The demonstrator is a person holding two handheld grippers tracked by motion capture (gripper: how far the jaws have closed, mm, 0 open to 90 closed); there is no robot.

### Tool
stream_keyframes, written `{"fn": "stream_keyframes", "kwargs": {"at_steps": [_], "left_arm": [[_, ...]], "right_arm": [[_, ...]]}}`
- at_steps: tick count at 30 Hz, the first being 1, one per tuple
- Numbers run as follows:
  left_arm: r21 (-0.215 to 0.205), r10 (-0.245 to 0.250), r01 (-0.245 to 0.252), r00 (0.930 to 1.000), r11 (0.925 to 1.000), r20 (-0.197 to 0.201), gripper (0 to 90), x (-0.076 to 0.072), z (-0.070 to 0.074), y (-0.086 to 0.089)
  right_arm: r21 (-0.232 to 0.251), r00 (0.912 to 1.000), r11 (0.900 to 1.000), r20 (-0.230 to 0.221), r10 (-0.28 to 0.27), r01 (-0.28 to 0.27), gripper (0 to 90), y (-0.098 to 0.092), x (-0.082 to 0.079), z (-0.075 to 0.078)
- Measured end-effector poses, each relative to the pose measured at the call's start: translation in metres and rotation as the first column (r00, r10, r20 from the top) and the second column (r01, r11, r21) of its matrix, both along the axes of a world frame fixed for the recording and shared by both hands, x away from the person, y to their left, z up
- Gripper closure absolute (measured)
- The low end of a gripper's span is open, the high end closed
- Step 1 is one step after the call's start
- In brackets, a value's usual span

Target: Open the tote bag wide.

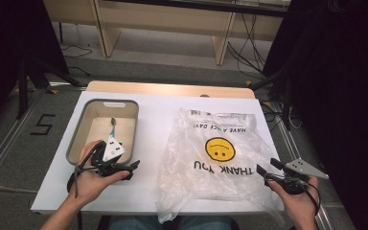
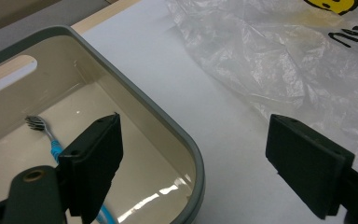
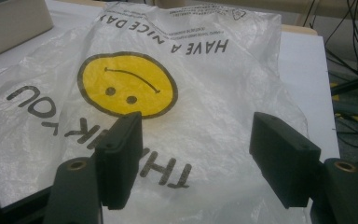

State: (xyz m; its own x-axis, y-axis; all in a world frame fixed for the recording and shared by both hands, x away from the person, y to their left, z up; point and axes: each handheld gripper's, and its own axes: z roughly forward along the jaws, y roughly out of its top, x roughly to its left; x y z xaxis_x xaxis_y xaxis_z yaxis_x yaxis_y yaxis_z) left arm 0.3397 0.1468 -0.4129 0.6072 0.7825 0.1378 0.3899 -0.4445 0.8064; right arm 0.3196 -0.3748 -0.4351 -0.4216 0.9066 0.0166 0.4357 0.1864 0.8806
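Left gripper [image 2: 193,161]: jaws wide, nothing between the 2 pads, hovering at the near right corner of the grey bin [image 2: 158,112]; a toothbrush [image 2: 51,142] lies inside the bin, just behind its left jaw, untouched. Right gripper [image 3: 196,158]: jaws also wide, empty, poised over the near right part of the clear plastic bag [image 3: 214,107]; the bag's yellow smiley [image 3: 126,84] sits just ahead and left of it. Bag lies flat on the white table [image 1: 153,124], beside the bin, between both grippers.
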Motion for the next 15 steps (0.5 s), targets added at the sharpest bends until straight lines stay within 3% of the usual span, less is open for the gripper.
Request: {"fn": "stream_keyframes", "kwargs": {"at_steps": [15], "left_arm": [[0.021,-0.02,0.02,0.9998,0.9996,0.005,20.2,-0.0024,0.0015,-0.0059]], "right_arm": [[-0.015,0.9994,0.999,-0.017,-0.031,0.031,35.2,-0.0011,0.0005,0.0032]]}}
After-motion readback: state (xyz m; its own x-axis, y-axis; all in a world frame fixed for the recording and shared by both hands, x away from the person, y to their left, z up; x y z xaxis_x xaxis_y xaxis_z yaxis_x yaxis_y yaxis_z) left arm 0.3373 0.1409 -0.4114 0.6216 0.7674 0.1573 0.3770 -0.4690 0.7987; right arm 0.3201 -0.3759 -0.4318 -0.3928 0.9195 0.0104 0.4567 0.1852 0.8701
